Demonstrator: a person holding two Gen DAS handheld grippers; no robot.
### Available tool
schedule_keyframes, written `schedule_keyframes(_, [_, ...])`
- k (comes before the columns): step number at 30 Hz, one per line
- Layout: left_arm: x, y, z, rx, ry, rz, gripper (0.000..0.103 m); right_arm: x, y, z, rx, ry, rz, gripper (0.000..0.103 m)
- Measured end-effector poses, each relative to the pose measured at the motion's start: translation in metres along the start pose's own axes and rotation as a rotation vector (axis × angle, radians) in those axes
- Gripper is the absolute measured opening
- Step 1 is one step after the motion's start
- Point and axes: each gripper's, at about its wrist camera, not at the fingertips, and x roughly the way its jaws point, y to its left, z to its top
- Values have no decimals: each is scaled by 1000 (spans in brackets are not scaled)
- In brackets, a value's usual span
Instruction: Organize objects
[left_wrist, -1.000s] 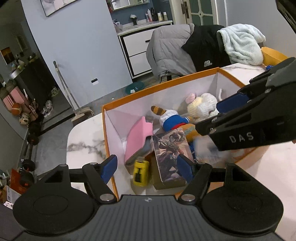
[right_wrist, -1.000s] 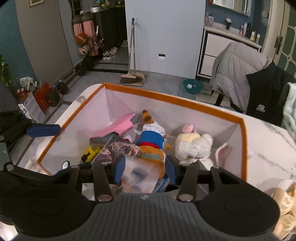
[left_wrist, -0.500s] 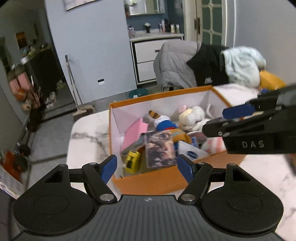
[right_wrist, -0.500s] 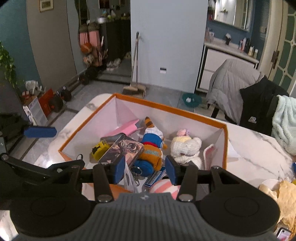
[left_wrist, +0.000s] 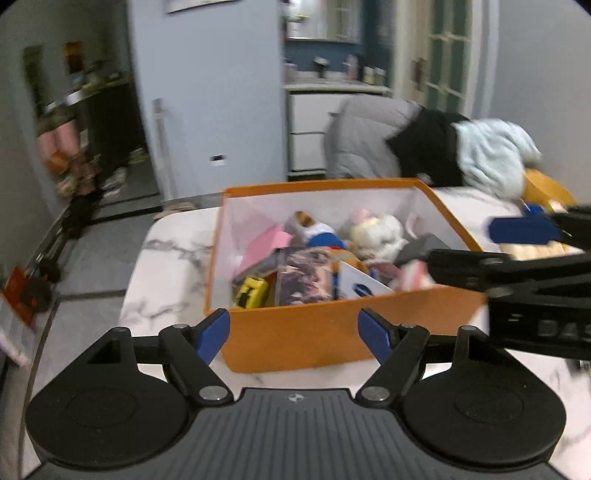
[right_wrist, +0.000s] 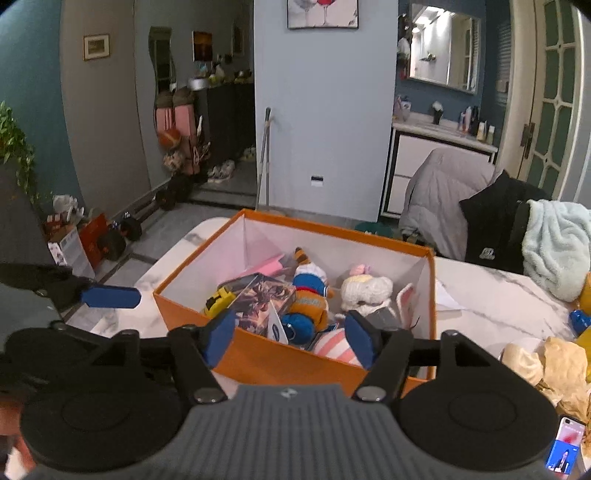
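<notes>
Orange box (right_wrist: 280, 360) on the marble table (right_wrist: 491, 295), already filled with plush toys (right_wrist: 365, 291) and packets; both the left gripper (left_wrist: 293, 332) and right gripper (right_wrist: 291, 338), jaws just widened, stand empty near its front wall, crumpled items (right_wrist: 546, 363) at right apparently unsorted

Left wrist view smeared by motion blur throughout, print on the card (left_wrist: 360, 286) inside the orange box (left_wrist: 314, 332) unreadable. Right gripper (left_wrist: 476, 243) cut off by that view's right edge, its lettering blurred. Left gripper (right_wrist: 110, 297) mostly lost past the left edge of the right wrist view. Phone (right_wrist: 565, 448) clipped at the lower right corner, screen too small to read. Striped item (right_wrist: 334, 347) half hidden behind the box wall.
</notes>
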Motion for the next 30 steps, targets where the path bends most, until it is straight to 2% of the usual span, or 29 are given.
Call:
schedule_keyframes(4, [-1, 6, 1, -78, -14, 16, 90, -6, -5, 0, 40, -29, -27, 68])
schedule_keyframes(8, [-5, 2, 2, -47, -14, 45, 95, -6, -12, -3, 61, -46, -63, 77])
schedule_keyframes(13, [-10, 1, 3, -47, -53, 67, 98, -3, -19, -6, 92, -28, -71, 79])
schedule_keyframes(17, [-4, 5, 5, -50, -35, 103, 98, -4, -21, -9, 92, -22, -68, 84])
schedule_keyframes(20, [-1, 9, 4, -44, -29, 132, 98, -4, -21, -12, 83, -13, -67, 84])
schedule_keyframes(27, [6, 19, 5, -133, 27, 131, 98, -8, -23, -13, 62, -18, -73, 86])
schedule_keyframes(30, [4, 21, 6, -159, 22, 134, 98, -8, -25, -14, 66, -9, -74, 87])
